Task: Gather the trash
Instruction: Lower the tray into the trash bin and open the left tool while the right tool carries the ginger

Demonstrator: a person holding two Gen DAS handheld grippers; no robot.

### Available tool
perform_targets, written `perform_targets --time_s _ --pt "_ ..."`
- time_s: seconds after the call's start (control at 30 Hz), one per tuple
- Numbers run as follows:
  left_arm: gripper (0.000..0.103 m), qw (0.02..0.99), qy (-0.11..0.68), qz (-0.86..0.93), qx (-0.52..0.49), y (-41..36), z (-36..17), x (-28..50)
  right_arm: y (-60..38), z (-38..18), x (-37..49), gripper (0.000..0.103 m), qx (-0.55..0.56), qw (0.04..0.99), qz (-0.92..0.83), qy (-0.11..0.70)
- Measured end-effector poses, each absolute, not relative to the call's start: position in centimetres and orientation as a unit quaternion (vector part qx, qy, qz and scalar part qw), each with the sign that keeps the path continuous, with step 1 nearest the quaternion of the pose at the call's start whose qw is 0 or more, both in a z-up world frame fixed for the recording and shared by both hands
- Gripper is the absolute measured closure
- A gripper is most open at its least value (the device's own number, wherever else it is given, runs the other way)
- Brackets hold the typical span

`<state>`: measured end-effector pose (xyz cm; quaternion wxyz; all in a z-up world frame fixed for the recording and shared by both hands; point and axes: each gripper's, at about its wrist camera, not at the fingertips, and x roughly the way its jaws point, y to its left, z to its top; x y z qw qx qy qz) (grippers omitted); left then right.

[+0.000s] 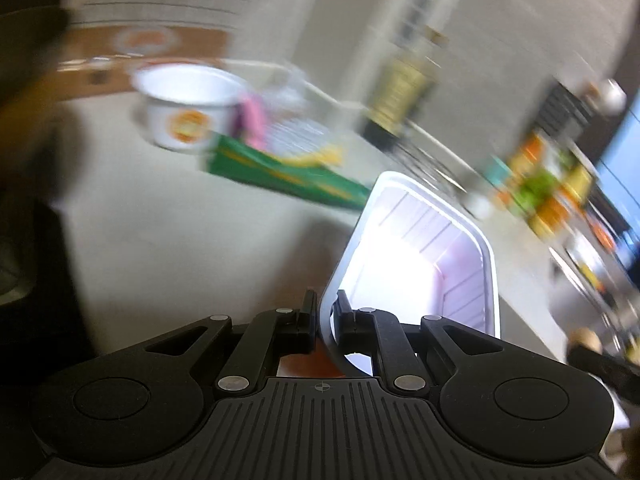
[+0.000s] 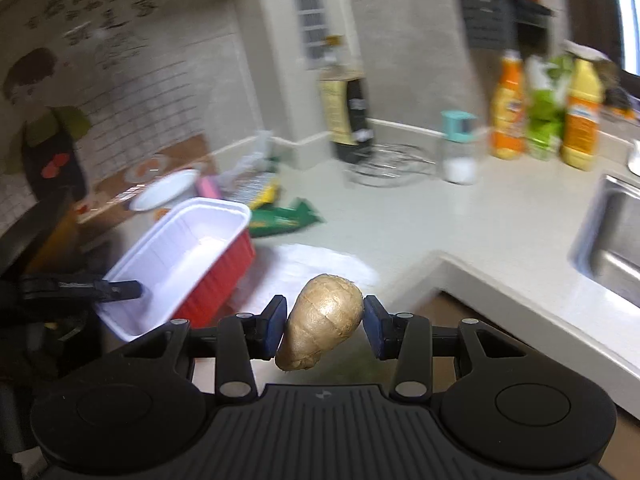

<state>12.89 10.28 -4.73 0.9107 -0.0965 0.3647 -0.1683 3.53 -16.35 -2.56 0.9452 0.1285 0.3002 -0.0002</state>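
My left gripper (image 1: 325,312) is shut on the rim of a red takeaway tray with a white inside (image 1: 432,256) and holds it tilted above the counter. The same tray (image 2: 188,252) shows in the right wrist view, with the left gripper's fingers (image 2: 120,289) clamped on its near rim. My right gripper (image 2: 325,326) is shut on a brown piece of ginger (image 2: 320,320), held off the counter's front edge. More trash lies at the back: a white paper bowl (image 1: 188,108), a green wrapper (image 1: 280,172) and crumpled clear plastic (image 1: 296,136).
A white counter (image 2: 460,216) runs to a steel sink (image 2: 612,248) on the right. A dark bottle (image 2: 348,108), a wire trivet (image 2: 388,164), a jar with a teal lid (image 2: 460,148) and several orange, green and yellow bottles (image 2: 544,112) stand along the back wall.
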Motion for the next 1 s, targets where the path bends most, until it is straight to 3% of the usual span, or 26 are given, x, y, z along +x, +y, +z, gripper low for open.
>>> perform_targets --time_s 0.23,0.5,0.87,1.0 --pt "0.090 0.851 0.466 -0.239 -0.033 -0.9 -10.6 9.7 -24.1 -6.2 -2.0 0.062 0.154 0.934 -0.059 0.316" --pt "0.090 0.762 0.617 -0.192 0.045 -9.9 -26.4 8.8 -31.9 -12.7 -8.4 0.062 0.187 0.901 -0.132 0.370" --pt "0.082 0.729 0.660 -0.180 0.022 -12.7 -41.9 10.7 -36.5 -17.9 -14.7 0.062 0.195 0.861 -0.199 0.426" --pt "0.081 0.742 0.649 -0.171 0.006 -11.5 -44.1 10.4 -36.7 -19.2 -14.7 0.062 0.180 0.858 -0.194 0.441"
